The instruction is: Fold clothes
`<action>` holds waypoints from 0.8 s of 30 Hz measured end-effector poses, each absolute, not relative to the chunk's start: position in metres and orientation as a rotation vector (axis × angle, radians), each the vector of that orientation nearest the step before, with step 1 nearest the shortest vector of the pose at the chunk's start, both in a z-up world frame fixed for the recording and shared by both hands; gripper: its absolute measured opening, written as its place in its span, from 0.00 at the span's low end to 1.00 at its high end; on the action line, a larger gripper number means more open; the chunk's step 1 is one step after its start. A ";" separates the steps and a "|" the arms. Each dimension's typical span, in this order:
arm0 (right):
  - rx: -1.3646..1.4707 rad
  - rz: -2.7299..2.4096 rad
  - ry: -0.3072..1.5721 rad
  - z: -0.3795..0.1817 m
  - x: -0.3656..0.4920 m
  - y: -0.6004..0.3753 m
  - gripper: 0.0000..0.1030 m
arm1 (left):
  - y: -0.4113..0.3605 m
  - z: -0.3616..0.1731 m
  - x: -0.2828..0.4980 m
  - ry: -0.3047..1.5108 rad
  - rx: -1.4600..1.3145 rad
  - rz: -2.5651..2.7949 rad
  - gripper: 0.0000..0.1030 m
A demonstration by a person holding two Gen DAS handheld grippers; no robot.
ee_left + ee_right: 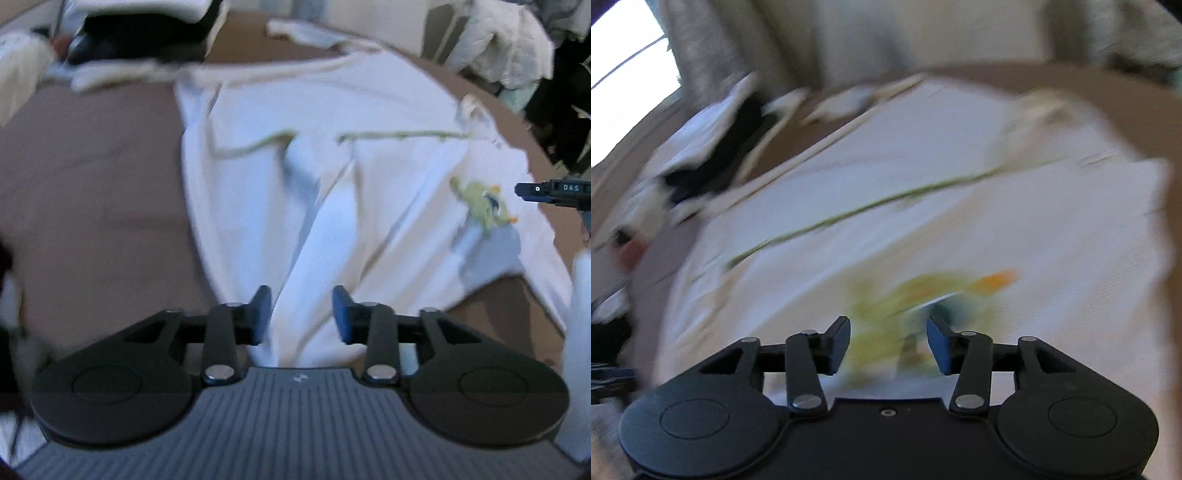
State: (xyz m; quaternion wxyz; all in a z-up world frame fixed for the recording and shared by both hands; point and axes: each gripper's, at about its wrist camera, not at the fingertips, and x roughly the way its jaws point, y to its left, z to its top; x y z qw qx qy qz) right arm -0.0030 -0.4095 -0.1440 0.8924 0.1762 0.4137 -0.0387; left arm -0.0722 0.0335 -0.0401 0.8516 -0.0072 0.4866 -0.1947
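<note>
Spreading across most of the brown bed surface (92, 192) is one white garment (332, 206), and it serves as the landmark here. Its left edge runs fairly straight with a broad bare stretch of brown beside it, plenty of open room on that side. Its right edge sits close to the rim of the bed, with only a narrow brown strip left there. Its near hem bunches into long folds, and a dip of bare brown shows under the hem on the near right.

Beyond the garment's far edge sits one stack of folded white and black clothes (147, 29) at the far left, and one loose heap of pale laundry (506, 40) at the far right, off the bed. One small white scrap (295, 31) lies just past the far edge between them.

One thin green seam line (871, 205) crosses the garment from side to side. One yellow-green print with orange bits (484, 206) sits near its right edge.

The left gripper (302, 314) hovers at the near hem, jaws spread apart with a fold of cloth seen between them, nothing clamped. The right gripper (888, 343) hangs just over the print, jaws likewise parted and empty; the right wrist view is heavily blurred.
</note>
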 end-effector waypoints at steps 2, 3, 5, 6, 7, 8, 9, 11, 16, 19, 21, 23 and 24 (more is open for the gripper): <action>0.338 -0.184 0.832 -0.140 -0.003 -0.444 0.55 | 0.021 -0.039 -0.053 0.996 -0.007 -0.436 0.45; 0.339 -0.222 0.826 -0.141 -0.001 -0.463 0.58 | 0.002 -0.046 -0.040 0.998 -0.004 -0.450 0.47; 0.371 -0.309 0.815 -0.148 0.005 -0.501 0.59 | -0.013 -0.057 -0.016 1.015 -0.022 -0.466 0.58; 0.405 -0.344 0.811 -0.153 0.007 -0.520 0.62 | -0.020 -0.067 -0.001 1.022 -0.037 -0.470 0.59; 0.449 -0.380 0.802 -0.161 0.009 -0.541 0.63 | -0.027 -0.073 0.012 1.028 -0.046 -0.469 0.61; 0.493 -0.417 0.792 -0.168 0.011 -0.561 0.63 | -0.036 -0.082 0.026 1.038 -0.048 -0.450 0.63; 0.538 -0.455 0.775 -0.175 0.011 -0.578 0.63 | -0.041 -0.089 0.031 1.042 -0.038 -0.441 0.63; 0.616 -0.519 0.741 -0.190 0.013 -0.607 0.63 | -0.052 -0.106 0.045 1.049 0.018 -0.394 0.47; 0.594 -0.513 0.679 -0.214 0.036 -0.634 0.62 | -0.043 -0.091 0.017 0.903 0.104 -0.322 0.04; 0.349 -0.473 0.690 -0.212 0.056 -0.618 0.11 | -0.020 -0.062 -0.009 0.765 0.081 -0.196 0.03; 0.238 -0.493 0.645 -0.204 0.056 -0.607 0.10 | -0.002 -0.053 -0.020 0.708 0.043 -0.085 0.06; 0.193 -0.530 0.593 -0.200 0.050 -0.603 0.10 | 0.014 -0.065 -0.015 0.735 -0.010 -0.005 0.08; 0.175 -0.551 0.584 -0.200 0.048 -0.603 0.09 | 0.018 -0.068 -0.014 0.749 -0.020 0.005 0.08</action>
